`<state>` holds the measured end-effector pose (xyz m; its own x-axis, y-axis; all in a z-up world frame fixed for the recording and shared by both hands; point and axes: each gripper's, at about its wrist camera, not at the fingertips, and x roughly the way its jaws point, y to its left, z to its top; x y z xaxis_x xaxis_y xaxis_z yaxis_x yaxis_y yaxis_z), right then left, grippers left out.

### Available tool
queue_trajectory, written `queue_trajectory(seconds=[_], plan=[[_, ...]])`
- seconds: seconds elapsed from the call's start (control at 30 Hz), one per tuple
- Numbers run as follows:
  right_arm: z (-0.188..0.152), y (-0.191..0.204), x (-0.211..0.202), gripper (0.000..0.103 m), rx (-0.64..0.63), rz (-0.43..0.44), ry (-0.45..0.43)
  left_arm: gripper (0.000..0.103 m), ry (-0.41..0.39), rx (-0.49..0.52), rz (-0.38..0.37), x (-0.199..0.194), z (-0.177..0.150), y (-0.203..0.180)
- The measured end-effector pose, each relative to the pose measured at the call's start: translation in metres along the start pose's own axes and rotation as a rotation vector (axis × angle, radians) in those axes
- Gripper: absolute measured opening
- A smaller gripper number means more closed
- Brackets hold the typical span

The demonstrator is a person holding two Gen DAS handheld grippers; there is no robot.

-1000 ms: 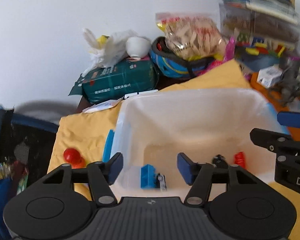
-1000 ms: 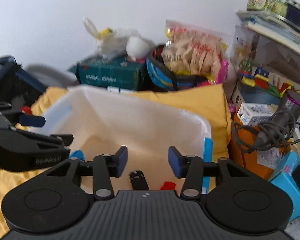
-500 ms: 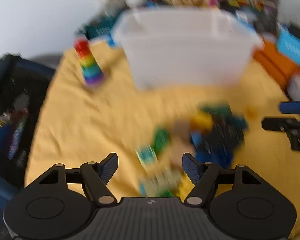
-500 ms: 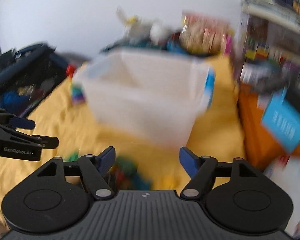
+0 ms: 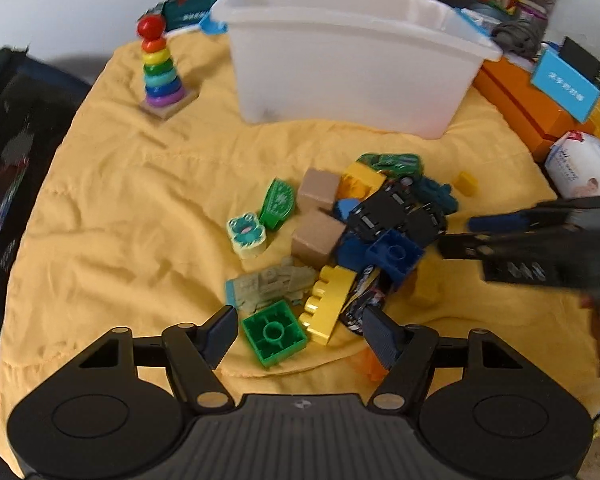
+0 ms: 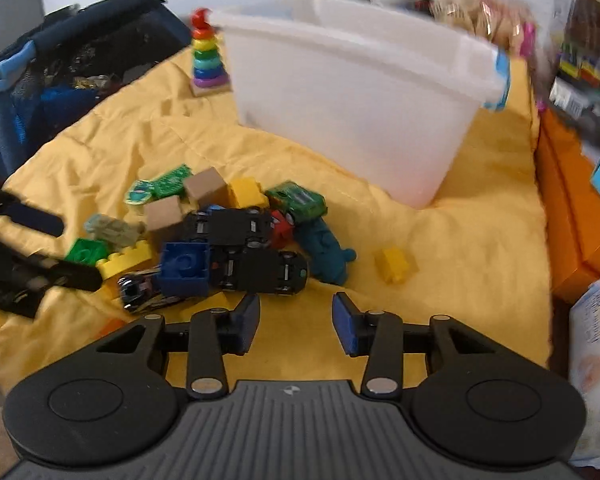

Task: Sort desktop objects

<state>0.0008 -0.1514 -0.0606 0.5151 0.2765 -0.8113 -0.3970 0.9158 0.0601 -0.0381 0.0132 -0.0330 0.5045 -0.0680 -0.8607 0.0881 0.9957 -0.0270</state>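
Observation:
A pile of toys lies on the yellow cloth (image 5: 120,184): a green brick (image 5: 274,332), a yellow brick (image 5: 330,304), a blue brick (image 5: 394,256), black toy cars (image 5: 396,212), two tan cubes (image 5: 318,212) and a lone small yellow brick (image 6: 394,264). The white bin (image 5: 352,64) stands behind the pile. My left gripper (image 5: 300,334) is open and empty, low over the green brick. My right gripper (image 6: 296,324) is open and empty, just in front of the black cars (image 6: 256,268). Each gripper shows at the edge of the other's view.
A rainbow ring stacker (image 5: 160,68) stands left of the bin. Orange boxes (image 5: 528,108) and a wipes pack (image 5: 584,168) line the right edge. A dark bag (image 6: 60,76) lies at the left. Clutter fills the back behind the bin.
Both grippers have pulled back from over the bin and come down toward the toy pile on the cloth. Both stay open and empty.

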Motion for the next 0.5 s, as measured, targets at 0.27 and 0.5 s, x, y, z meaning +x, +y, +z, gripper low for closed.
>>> queue_trajectory(seconds=[0.27,0.5], plan=[[0.007,-0.036,0.034,0.046,0.385,0.226,0.020,0.072,-0.037,0.051,0.003,0.003,0.017,-0.004],[0.012,-0.024,0.010,0.023,0.247,0.158,-0.008,0.072,-0.073,0.251,-0.120,0.024,0.057,-0.024]])
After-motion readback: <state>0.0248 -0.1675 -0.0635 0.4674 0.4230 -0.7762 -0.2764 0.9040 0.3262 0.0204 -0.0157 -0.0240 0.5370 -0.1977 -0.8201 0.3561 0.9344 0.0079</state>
